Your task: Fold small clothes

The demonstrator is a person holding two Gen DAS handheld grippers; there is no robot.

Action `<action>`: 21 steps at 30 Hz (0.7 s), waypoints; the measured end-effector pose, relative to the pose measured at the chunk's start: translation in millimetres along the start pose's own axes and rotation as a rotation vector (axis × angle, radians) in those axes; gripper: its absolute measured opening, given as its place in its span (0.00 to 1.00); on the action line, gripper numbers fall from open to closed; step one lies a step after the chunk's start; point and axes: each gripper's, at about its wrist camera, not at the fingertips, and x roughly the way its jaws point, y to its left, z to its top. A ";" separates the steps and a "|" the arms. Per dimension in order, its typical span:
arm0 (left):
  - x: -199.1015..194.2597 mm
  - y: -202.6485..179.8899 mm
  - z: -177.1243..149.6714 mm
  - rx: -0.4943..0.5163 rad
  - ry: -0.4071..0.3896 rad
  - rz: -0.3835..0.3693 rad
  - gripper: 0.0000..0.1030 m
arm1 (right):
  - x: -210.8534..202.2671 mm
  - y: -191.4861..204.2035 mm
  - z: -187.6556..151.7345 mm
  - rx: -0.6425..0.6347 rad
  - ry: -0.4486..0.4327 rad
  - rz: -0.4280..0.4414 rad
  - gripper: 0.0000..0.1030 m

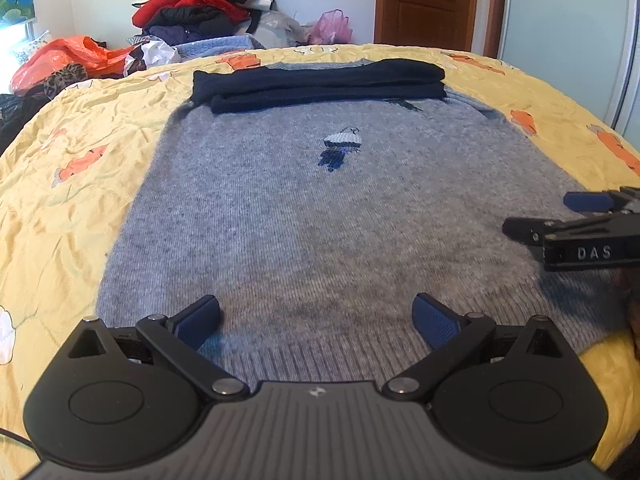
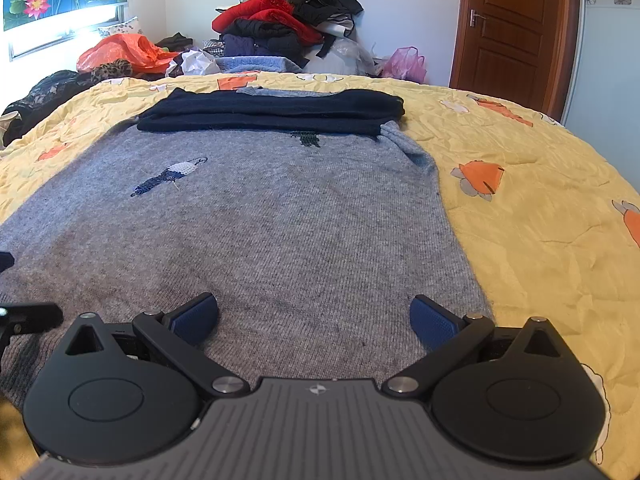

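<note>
A grey knitted sweater (image 1: pixel 304 216) (image 2: pixel 256 232) with small bird patterns lies flat on the yellow quilt (image 1: pixel 72 184) (image 2: pixel 540 208). Its navy sleeves (image 1: pixel 320 84) (image 2: pixel 272 114) are folded across the far chest end. My left gripper (image 1: pixel 316 320) hovers open over the ribbed hem, nothing between its blue pads. My right gripper (image 2: pixel 314 318) is open too, over the sweater's near right part, close to its side edge. In the left wrist view the right gripper (image 1: pixel 560 216) comes in from the right edge, open. A piece of the left gripper (image 2: pixel 28 316) shows at the left edge of the right wrist view.
Beyond the bed's far edge stands a tall pile of red and black clothes (image 1: pixel 208 4) (image 2: pixel 280 16), an orange plastic bag (image 1: pixel 68 56) (image 2: pixel 124 50) and a pink bag (image 1: pixel 332 26) (image 2: pixel 404 62). A brown door (image 1: pixel 424 0) (image 2: pixel 508 28) is at the back right.
</note>
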 end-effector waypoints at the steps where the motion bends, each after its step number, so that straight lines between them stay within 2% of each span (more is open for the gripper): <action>1: -0.5 0.3 -1.1 -0.001 -0.002 -0.002 1.00 | -0.2 -0.2 -0.1 0.000 0.000 0.000 1.00; 17: -3.0 2.5 -2.3 0.006 -0.004 -0.018 1.00 | -8.7 -0.4 -2.9 -0.014 0.004 0.010 1.00; 19: -9.0 8.4 -2.2 0.015 -0.008 -0.032 1.00 | -20.6 -5.3 -5.1 -0.015 0.004 0.060 0.99; 21: -19.6 22.6 -2.0 0.003 -0.043 -0.023 1.00 | -35.4 -22.1 -5.2 0.031 0.007 0.168 0.99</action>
